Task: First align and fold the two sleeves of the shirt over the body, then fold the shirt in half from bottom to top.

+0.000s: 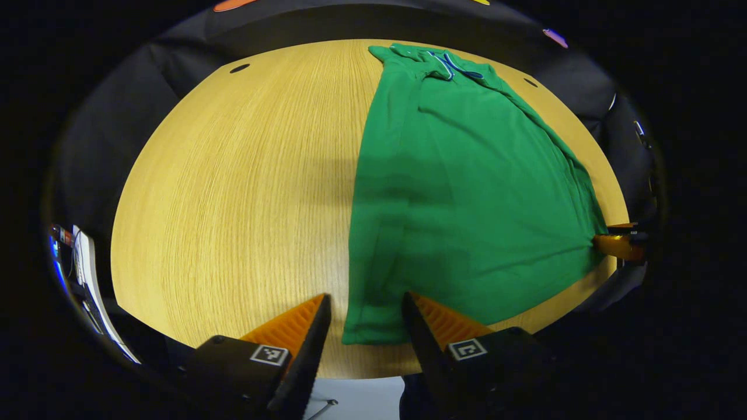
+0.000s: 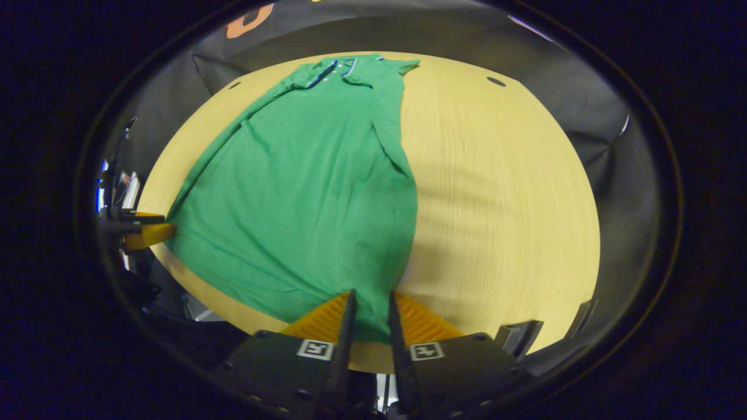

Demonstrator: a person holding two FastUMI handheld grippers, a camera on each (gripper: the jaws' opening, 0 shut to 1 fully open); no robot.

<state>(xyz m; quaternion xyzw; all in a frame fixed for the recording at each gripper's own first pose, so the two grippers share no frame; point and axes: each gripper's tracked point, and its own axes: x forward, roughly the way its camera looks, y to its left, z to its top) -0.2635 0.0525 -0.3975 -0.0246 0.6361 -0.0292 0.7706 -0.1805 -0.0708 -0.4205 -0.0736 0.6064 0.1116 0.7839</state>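
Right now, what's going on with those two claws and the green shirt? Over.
Left gripper open, jaws astride shirt bottom corner. Right gripper jaws pinching other bottom corner. Sleeves folded in; bottom-up fold not done. Table otherwise bare.

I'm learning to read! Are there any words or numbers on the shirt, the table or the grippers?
None can be read.
shirt: no print shows.
table: plain wood, no text.
left gripper, right gripper: square code markers, not words.
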